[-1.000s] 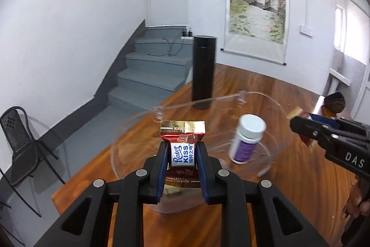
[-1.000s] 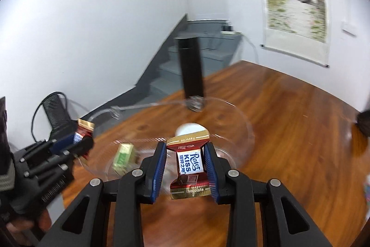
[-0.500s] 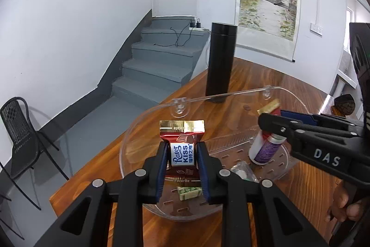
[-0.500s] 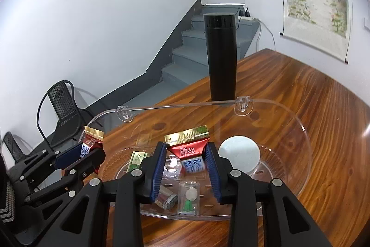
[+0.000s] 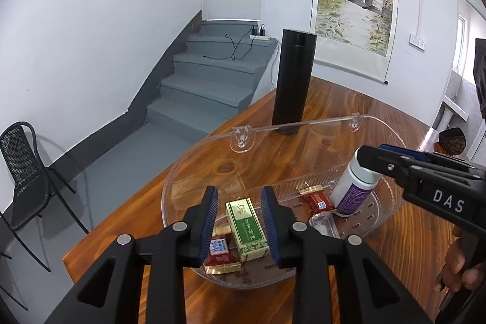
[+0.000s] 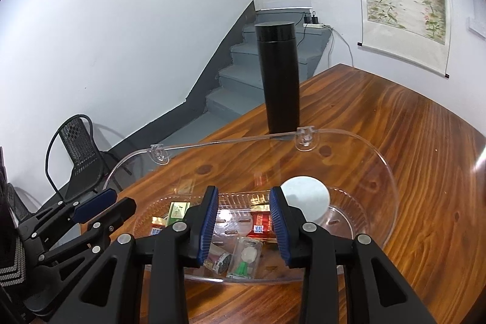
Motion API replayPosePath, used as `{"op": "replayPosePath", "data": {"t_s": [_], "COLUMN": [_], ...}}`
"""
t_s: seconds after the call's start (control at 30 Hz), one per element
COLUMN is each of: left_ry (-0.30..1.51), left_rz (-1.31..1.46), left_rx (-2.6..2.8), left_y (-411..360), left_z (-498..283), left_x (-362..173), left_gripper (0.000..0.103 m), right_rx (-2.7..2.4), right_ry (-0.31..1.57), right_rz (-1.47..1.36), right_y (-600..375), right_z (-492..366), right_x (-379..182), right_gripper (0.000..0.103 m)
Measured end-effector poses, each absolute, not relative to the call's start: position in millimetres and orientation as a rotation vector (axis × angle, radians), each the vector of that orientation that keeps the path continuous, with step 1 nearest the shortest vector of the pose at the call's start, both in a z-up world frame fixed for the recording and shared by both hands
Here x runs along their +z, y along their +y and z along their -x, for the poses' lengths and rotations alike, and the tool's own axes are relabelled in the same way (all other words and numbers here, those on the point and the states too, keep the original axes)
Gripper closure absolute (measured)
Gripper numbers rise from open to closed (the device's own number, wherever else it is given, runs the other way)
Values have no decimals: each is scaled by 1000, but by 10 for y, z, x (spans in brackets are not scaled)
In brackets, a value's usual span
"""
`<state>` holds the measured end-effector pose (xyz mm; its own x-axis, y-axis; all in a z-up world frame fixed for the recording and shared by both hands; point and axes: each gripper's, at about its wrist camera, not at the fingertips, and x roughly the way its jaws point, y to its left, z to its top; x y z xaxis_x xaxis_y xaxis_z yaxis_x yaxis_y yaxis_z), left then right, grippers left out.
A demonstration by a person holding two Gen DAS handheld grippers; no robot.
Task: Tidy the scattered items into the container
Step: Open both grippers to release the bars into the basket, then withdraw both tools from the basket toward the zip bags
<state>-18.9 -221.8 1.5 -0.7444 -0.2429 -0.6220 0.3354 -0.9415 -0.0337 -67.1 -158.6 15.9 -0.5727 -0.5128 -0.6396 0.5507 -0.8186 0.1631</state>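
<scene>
Candies in red and gold wrappers [image 5: 221, 258] lie inside the clear plastic container [image 5: 376, 123], beside a green box [image 5: 246, 224] and a white bottle [image 5: 354, 190]. Left gripper [image 5: 240, 222] and right gripper [image 6: 244, 228] hang above the container, both wide apart, holding nothing.

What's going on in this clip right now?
A person holds two handheld grippers over a clear plastic basket on a wooden table. The left gripper and right gripper are both open and hold nothing. Two red candy packets, one below the left gripper and one below the right, lie in the basket beside a green box and a white-capped bottle. A black flask stands behind.
</scene>
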Motion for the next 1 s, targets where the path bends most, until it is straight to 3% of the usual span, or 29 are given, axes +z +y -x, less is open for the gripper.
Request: {"op": "replayPosePath", "data": {"t_s": [0.47, 1.0], "left_ry": [159, 93], "left_rz": [-885, -1082], "left_rx": [-2769, -3019], "left_y": [-1895, -719], "left_z": [119, 320], "left_x": [192, 30], "left_gripper": [70, 68], "right_rx": [-2480, -2766], "right_ry": [-13, -218], "right_rz": [-949, -1122], "right_y": [-934, 665], "right_z": [414, -5], "right_x": [193, -64], "right_gripper": [66, 66]}}
